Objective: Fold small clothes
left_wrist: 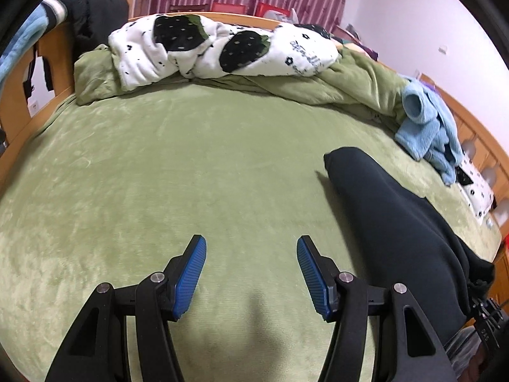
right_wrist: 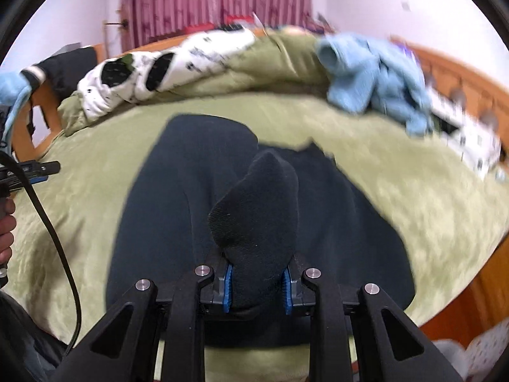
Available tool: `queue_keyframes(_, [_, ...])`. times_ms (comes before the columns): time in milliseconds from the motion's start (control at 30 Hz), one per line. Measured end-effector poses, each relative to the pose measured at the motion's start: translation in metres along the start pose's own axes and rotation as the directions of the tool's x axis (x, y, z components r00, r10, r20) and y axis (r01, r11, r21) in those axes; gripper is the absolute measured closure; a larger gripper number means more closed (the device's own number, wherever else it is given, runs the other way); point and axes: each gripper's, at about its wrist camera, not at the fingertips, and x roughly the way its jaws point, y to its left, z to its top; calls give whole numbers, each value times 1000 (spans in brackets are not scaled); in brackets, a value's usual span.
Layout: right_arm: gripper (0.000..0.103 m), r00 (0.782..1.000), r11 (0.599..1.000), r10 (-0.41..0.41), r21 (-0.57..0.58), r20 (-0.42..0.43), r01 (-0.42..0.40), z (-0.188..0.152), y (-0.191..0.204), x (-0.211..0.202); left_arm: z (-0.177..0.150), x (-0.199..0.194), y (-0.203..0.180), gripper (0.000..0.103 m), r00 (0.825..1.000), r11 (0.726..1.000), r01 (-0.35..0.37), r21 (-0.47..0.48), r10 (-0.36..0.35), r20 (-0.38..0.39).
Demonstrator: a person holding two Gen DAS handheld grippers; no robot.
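The left gripper [left_wrist: 251, 273] hovers over the green bedspread [left_wrist: 159, 165], fingers spread apart and empty. To its right, the right gripper [right_wrist: 257, 281] is clamped on a black garment [right_wrist: 257, 210] draped across the bed.

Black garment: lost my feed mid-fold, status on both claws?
Right claw shut on a bunched fold of the black garment. Left claw open, empty, over the green blanket. Blue clothes heaped at far edge, apart.
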Motion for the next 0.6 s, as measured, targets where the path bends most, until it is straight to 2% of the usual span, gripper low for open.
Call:
queue_keyframes(100, [76, 999, 999, 27, 39, -25, -26, -11, -16, 11, -1, 5, -5, 46, 1000, 1000, -10, 8, 10, -16])
queue_keyframes(267, [48, 1000, 998, 25, 51, -4, -24, -9, -32, 9, -1, 10, -14, 46, 999, 1000, -18, 16, 18, -32])
queue_keyframes(367, [39, 999, 997, 46, 62, 6, -47, -3, -45, 6, 0, 13, -22, 46, 999, 999, -16, 29, 17, -37])
queue_keyframes(433, [35, 998, 996, 60, 68, 10, -61, 0, -51, 5, -1, 15, -30, 46, 999, 999, -13, 45, 14, -40])
queue_keyframes(600, [34, 998, 995, 61, 71, 32, -63, 18, -60, 12, -3, 22, -51, 46, 998, 998, 18, 59, -15, -58])
